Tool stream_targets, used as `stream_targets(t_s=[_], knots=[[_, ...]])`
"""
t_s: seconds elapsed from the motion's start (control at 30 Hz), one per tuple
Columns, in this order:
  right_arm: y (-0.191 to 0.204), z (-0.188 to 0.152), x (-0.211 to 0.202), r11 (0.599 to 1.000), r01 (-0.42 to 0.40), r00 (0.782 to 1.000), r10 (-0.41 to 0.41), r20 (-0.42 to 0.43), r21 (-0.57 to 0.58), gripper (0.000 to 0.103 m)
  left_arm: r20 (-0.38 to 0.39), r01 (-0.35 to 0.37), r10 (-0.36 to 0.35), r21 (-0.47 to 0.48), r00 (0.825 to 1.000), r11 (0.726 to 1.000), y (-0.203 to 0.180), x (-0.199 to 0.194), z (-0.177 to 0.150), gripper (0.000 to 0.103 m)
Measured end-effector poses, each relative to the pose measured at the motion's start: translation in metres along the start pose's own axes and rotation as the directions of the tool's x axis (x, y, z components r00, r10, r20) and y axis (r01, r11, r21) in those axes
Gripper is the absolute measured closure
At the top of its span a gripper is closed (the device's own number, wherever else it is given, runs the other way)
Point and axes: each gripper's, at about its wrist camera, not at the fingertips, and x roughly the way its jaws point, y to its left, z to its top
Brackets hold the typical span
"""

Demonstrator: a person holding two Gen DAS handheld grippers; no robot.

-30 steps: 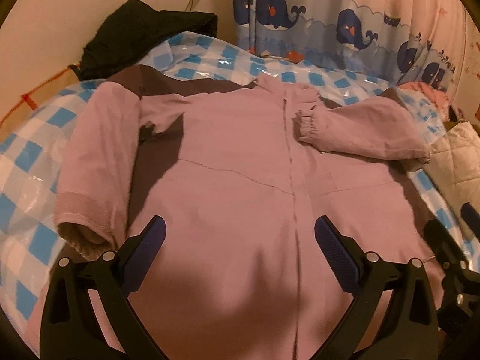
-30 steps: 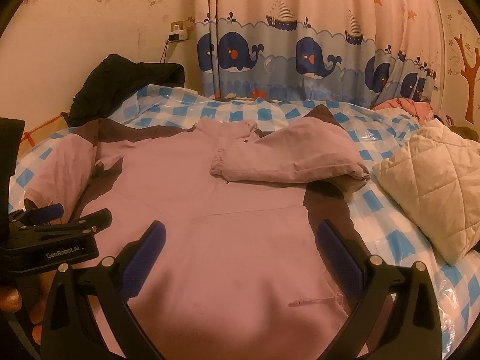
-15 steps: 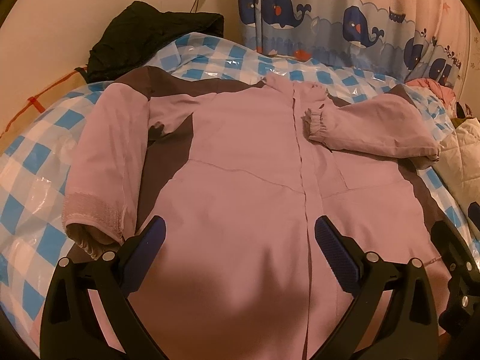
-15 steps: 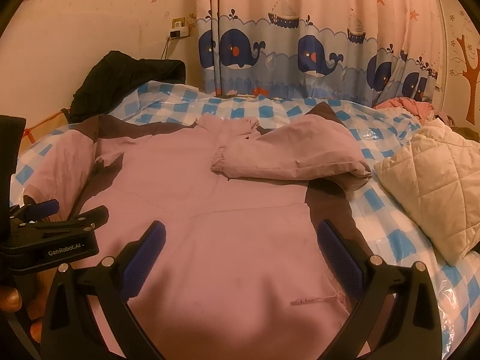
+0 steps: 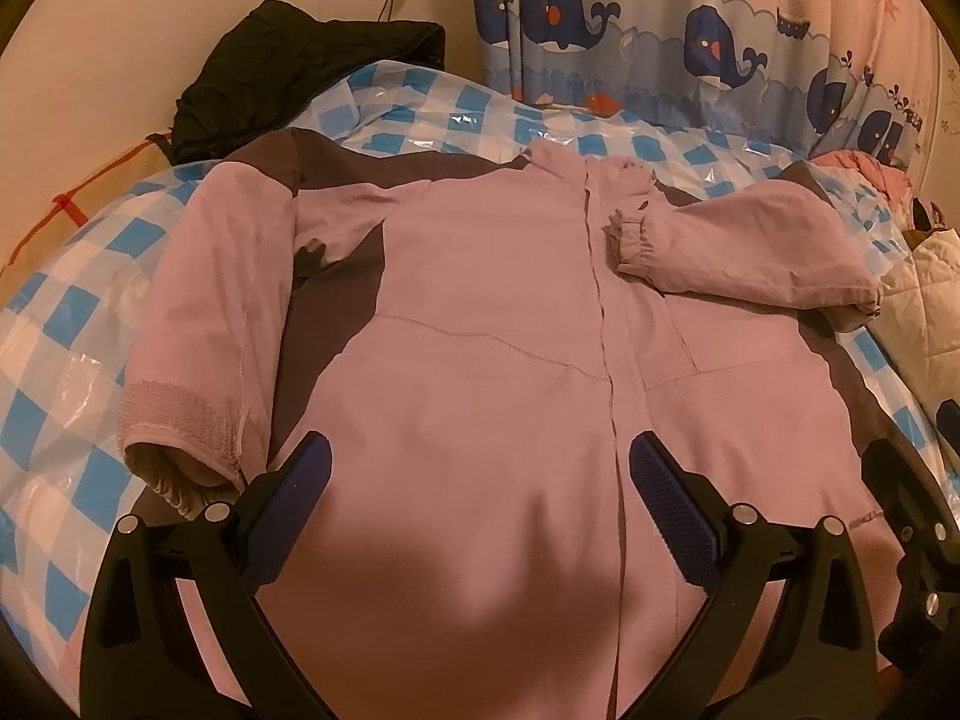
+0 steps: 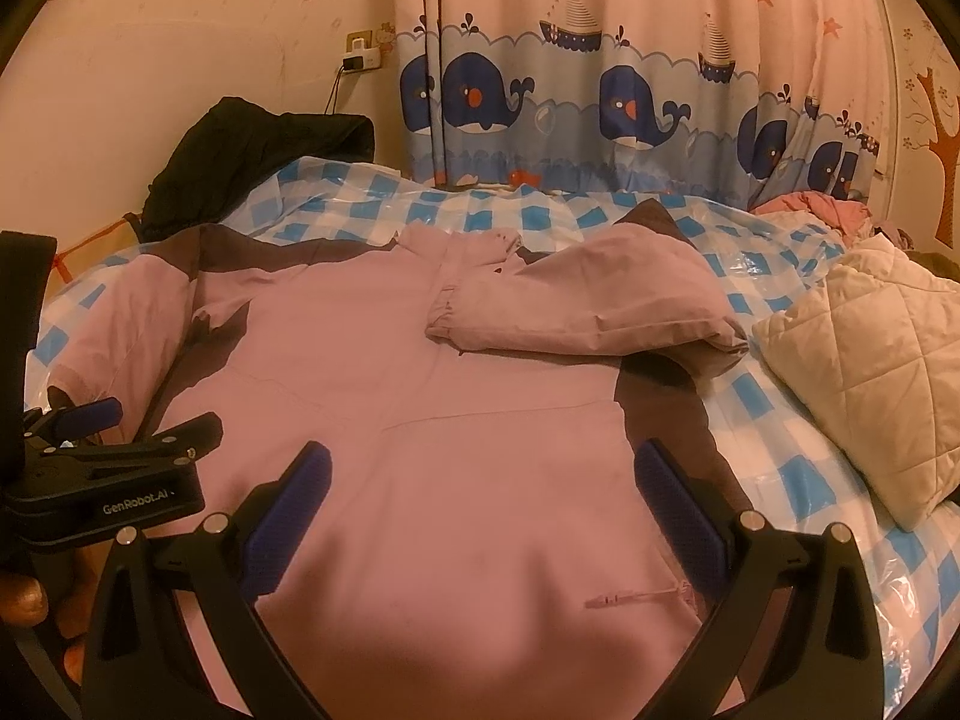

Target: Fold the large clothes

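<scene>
A large pink jacket (image 5: 492, 324) (image 6: 420, 408) with dark brown panels lies front-up on a bed. Its right sleeve (image 5: 738, 258) (image 6: 576, 306) is folded across the chest. Its left sleeve (image 5: 204, 312) lies straight along the side, cuff (image 5: 174, 438) toward me. My left gripper (image 5: 477, 468) hovers open over the jacket's lower front, holding nothing. My right gripper (image 6: 480, 474) is also open above the hem, empty. The left gripper's body (image 6: 108, 480) shows at the left edge of the right wrist view.
The bed has a blue-and-white checked plastic cover (image 5: 72, 324) (image 6: 774, 456). A black garment (image 5: 288, 66) (image 6: 252, 150) is heaped at the far left corner. A cream quilted cushion (image 6: 876, 354) lies right of the jacket. A whale-print curtain (image 6: 600, 102) hangs behind.
Both views have shifted slightly; the left camera has drawn back and up a little, so the jacket sits lower in frame. Both grippers stay open and the jacket has not moved.
</scene>
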Motion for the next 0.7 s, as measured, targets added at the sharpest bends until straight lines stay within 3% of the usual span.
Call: stream_targets(t_s=[0.43, 0.6, 0.7], knots=[[0.002, 0.001, -0.001, 1.0, -0.008, 1.0, 0.008, 0.004, -0.012, 0.006, -0.006, -0.004, 0.004, 0.002, 1.0, 1.0, 0.002, 0.002, 0.0, 0.007], [0.002, 0.014, -0.014, 0.99, 0.1, 0.99, -0.088, 0.115, -0.102, 0.006, -0.011, 0.002, -0.002, -0.028, 1.0, 1.0, 0.008, 0.004, 0.005, 0.007], [0.0, 0.034, 0.003, 0.969, 0.16, 0.98, -0.133, 0.146, -0.189, 0.006, -0.016, 0.007, -0.008, -0.063, 1.0, 0.998, 0.016, 0.006, 0.008, 0.007]])
